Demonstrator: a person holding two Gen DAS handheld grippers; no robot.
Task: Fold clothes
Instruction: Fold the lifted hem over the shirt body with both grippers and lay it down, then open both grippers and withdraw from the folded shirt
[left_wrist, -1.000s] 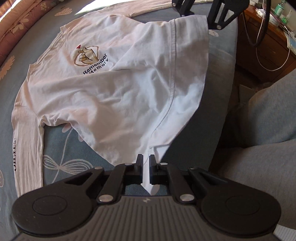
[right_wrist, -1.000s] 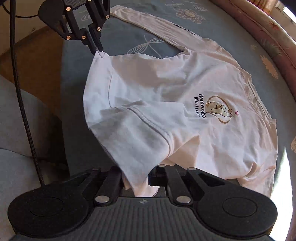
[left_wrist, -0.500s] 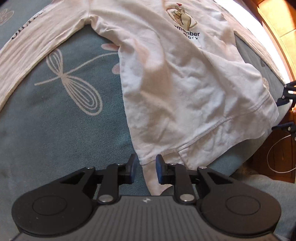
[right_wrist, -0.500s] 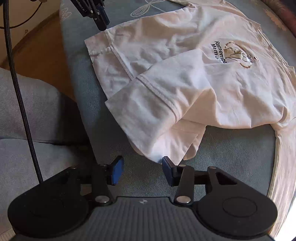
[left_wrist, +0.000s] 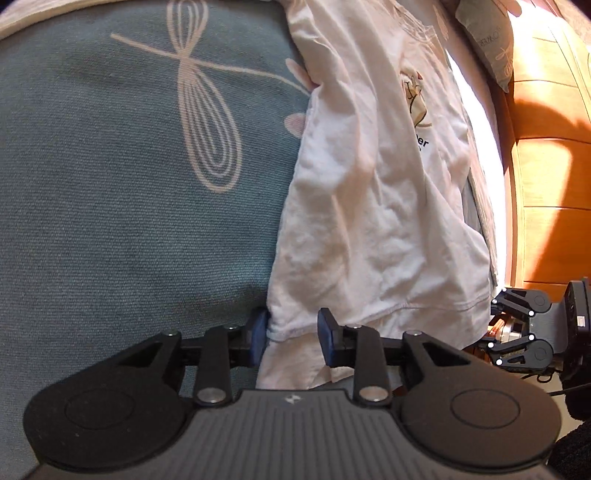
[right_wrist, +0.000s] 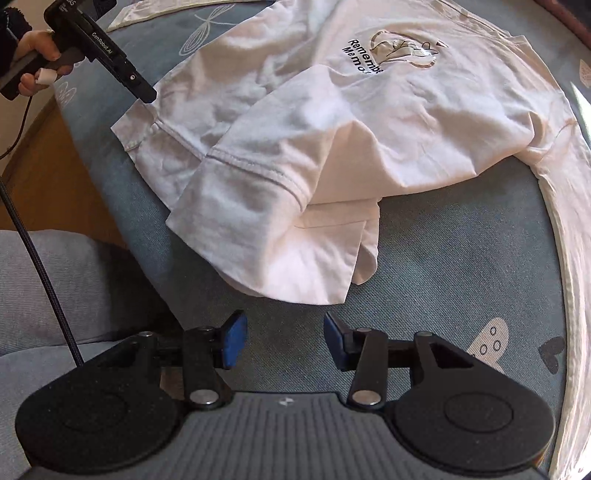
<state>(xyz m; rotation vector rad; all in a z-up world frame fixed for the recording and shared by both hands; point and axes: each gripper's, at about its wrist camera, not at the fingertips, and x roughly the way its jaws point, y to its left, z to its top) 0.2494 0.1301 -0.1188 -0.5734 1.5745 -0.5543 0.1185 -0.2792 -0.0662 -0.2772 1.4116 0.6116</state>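
Right wrist view, right gripper (right_wrist: 284, 341) parted, empty, short of white T-shirt (right_wrist: 332, 122); left gripper (left_wrist: 291, 334) parted around hem

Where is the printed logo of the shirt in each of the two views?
Left wrist view: logo upper right, seen edge-on on the shirt.
Right wrist view: logo at the top, right of centre, partly cut by a fold.
Shared landmark: the dragonfly print on the blue cover.

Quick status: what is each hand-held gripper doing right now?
Left hand-held gripper: open, jaws straddling the shirt hem corner, not clamped.
Right hand-held gripper: open, empty, just short of the shirt.
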